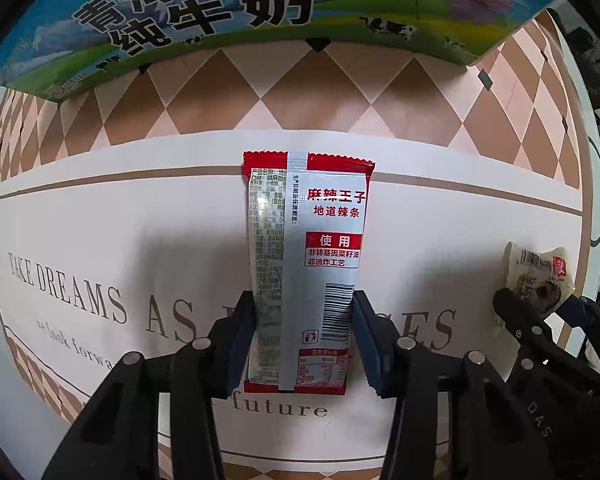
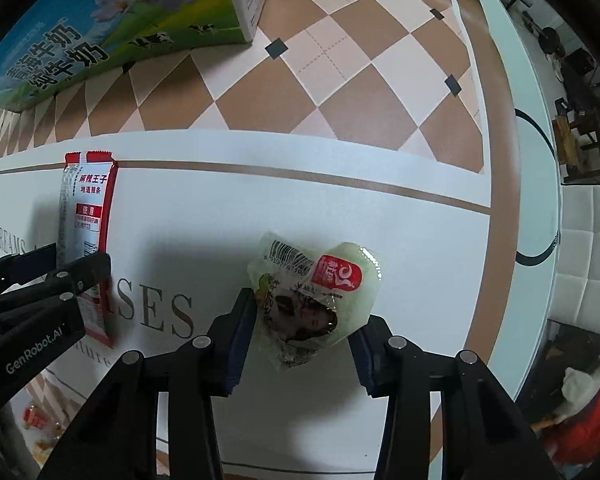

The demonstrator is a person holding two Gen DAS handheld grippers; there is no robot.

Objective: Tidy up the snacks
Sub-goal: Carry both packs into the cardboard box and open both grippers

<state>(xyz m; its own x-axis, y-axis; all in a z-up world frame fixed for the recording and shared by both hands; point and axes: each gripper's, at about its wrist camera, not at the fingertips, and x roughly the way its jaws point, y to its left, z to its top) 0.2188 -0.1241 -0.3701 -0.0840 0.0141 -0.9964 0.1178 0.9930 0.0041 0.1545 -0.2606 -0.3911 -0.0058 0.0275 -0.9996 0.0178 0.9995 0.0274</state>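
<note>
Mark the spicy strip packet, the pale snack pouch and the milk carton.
spicy strip packet [image 1: 324,216], left wrist view, printed back panel.
pale snack pouch [image 2: 340,276], right wrist view, red logo.
milk carton [image 1: 204,12], left wrist view, printed side.

Black claw [image 1: 304,336], blue pads [image 1: 242,344]

We hold a crumpled clear snack packet [image 2: 314,298] between our right gripper [image 2: 300,344] jaws; the red-and-white snack pouch [image 2: 86,216] sits far left in the left gripper [image 2: 66,268].
</note>
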